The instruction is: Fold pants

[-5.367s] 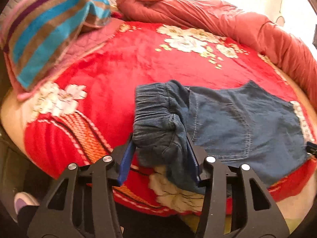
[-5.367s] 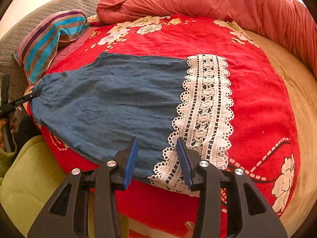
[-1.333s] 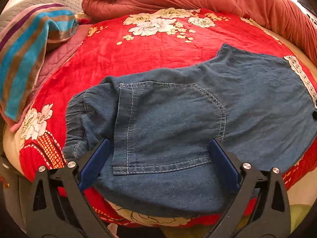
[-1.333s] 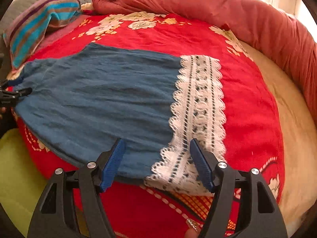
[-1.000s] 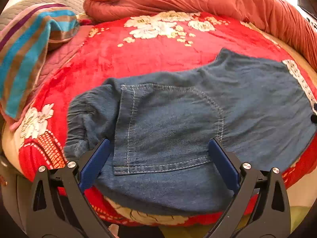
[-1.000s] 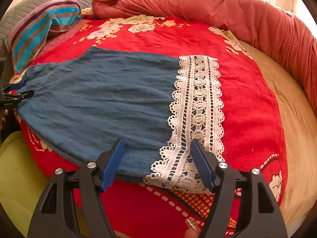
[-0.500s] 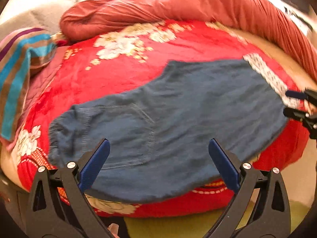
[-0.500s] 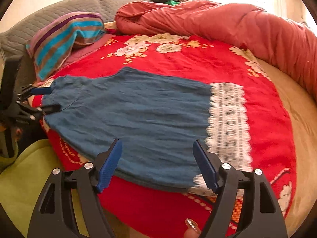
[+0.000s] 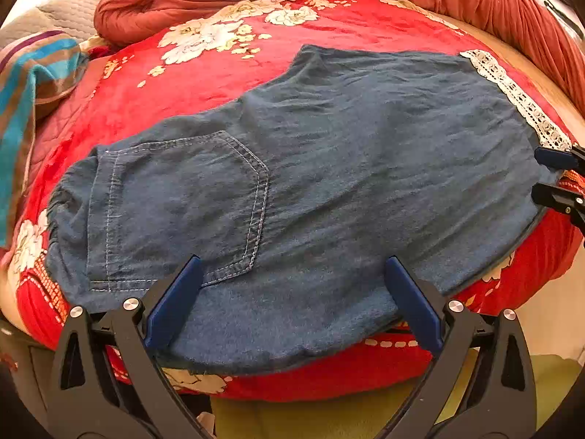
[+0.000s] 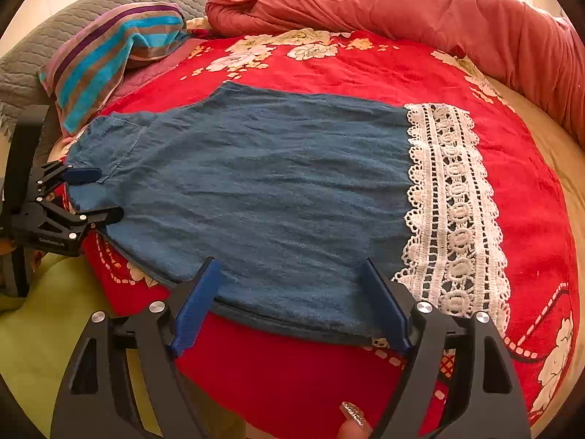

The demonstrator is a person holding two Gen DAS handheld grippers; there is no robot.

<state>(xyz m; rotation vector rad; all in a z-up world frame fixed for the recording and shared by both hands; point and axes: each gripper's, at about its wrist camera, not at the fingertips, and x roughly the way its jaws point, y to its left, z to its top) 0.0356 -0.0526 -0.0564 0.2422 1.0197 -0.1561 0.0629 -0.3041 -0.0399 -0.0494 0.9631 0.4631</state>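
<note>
The denim pants (image 9: 321, 190) lie flat on the bed's red floral blanket (image 10: 365, 69), near its front edge. A striped pillow (image 10: 109, 58) and a bunched red quilt (image 10: 402, 3) lie behind, well apart from them. The left claw (image 9: 292, 300) stands wide and empty above the waist end, farther along the pants than a second ago. The right claw (image 10: 289, 307), jaws just opening, stands wide above the hem. Only the left view shows the back pocket (image 9: 175, 208); the right shows the whole lace trim (image 10: 453, 212).
</note>
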